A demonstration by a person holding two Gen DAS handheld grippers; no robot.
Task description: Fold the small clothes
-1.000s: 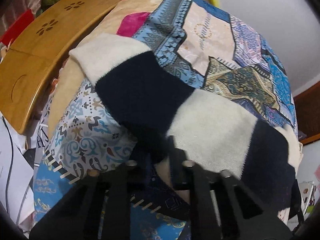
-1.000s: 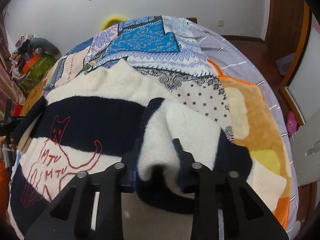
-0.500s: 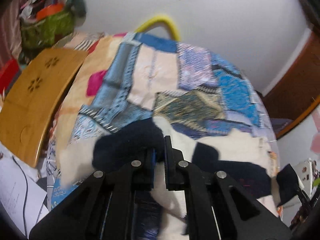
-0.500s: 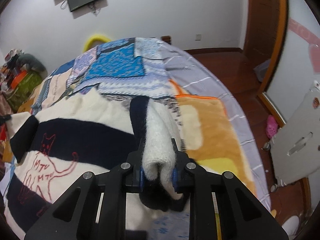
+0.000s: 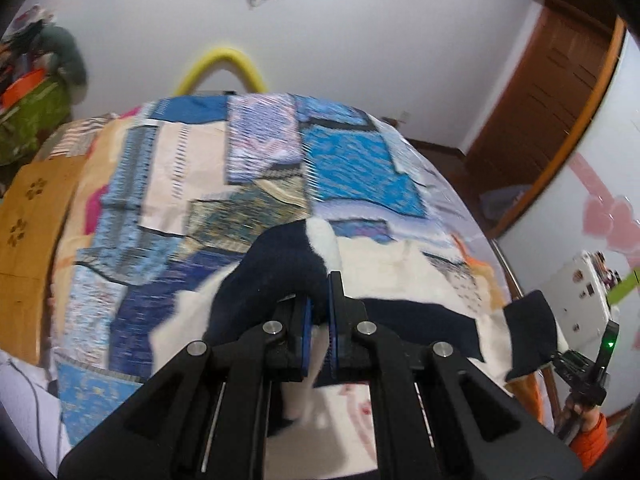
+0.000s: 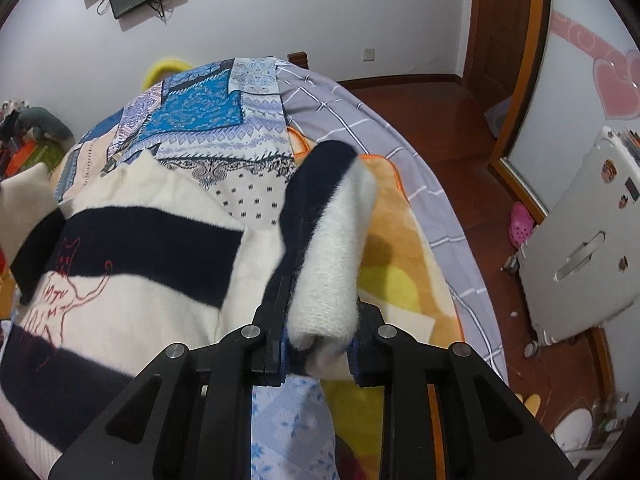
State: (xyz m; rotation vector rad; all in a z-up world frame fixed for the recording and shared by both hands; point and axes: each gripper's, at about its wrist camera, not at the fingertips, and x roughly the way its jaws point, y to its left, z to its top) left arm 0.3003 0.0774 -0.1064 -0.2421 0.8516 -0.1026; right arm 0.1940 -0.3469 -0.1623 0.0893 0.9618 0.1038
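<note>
- The bed (image 6: 420, 128) fills the middle of both views; in the right wrist view its right edge is seen curving from upper centre down to the lower right, with open wooden floor (image 6: 452, 120) beyond it.
- A white panel (image 6: 584, 240) is seen standing on that floor at the right of the frame, near the bed edge.
- In the left wrist view a wooden board (image 5: 28, 248) is seen along the bed's left side, and the upper half of the patchwork cover (image 5: 256, 168) lies bare.
- The sweater (image 6: 152, 264), striped cream and navy with a red cat outline, is spread over the lower left of the right wrist view; its lower hem is cut off by the frame.
- The left wrist view is blurred, so the sweater's edges are hard to make out there.
- The right claw (image 6: 318, 344) is pressed onto a thick cream and navy sleeve (image 6: 332, 248), which rises from between the fingers toward the frame's centre.
- The left claw (image 5: 318, 328) is nearly closed, pinching a navy fold (image 5: 280, 268) of the other sleeve, which arches just above its tips.
- The right claw (image 5: 588, 376) is also seen at the lower right of the left wrist view, partly cut off.
</note>
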